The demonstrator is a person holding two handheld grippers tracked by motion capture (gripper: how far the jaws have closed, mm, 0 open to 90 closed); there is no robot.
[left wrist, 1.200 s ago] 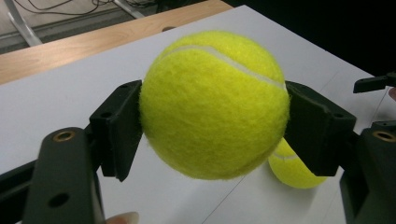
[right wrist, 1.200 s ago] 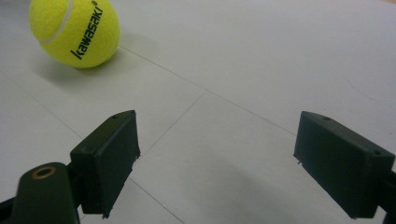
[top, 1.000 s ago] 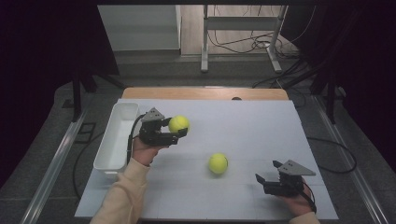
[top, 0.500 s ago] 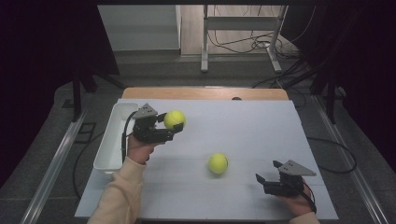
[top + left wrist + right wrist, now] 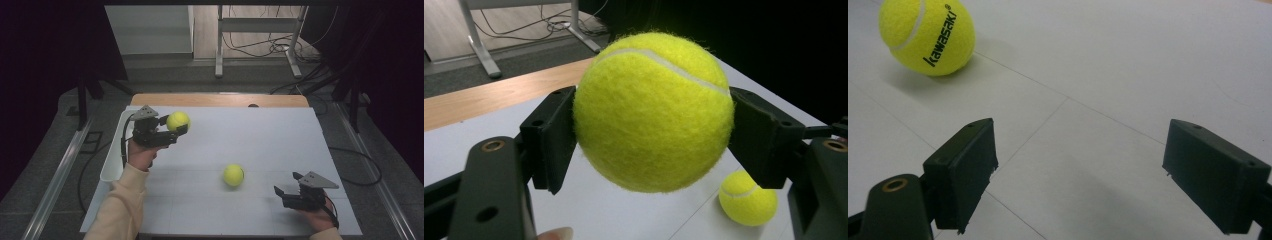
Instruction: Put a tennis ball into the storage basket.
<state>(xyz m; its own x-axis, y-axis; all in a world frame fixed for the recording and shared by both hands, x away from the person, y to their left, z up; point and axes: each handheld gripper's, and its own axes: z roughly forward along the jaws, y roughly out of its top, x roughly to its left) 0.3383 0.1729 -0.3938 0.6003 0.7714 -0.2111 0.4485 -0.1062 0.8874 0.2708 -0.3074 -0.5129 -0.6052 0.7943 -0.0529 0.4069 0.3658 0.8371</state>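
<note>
A: How's that tennis ball (image 5: 653,111) sitting in the left gripper (image 5: 170,129)?

B: Clamped across its widest part, lifted off the worktop (image 5: 280,145) near the white bin (image 5: 111,165). It looks light, with fuzzy felt that should resist slipping and a springy shell, so moderate squeeze is enough.

A: And the right gripper (image 5: 1083,175)?

B: Jaws spread wide, holding nothing; the second ball (image 5: 233,175) lies just beyond it on the worktop

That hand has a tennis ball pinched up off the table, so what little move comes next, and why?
Probably a short carry sideways to above the white bin, then let go. The left gripper clamps the held tennis ball clear of the table, and the bin's rim lies just beside that hand. The right gripper waits open near the second ball.
</note>
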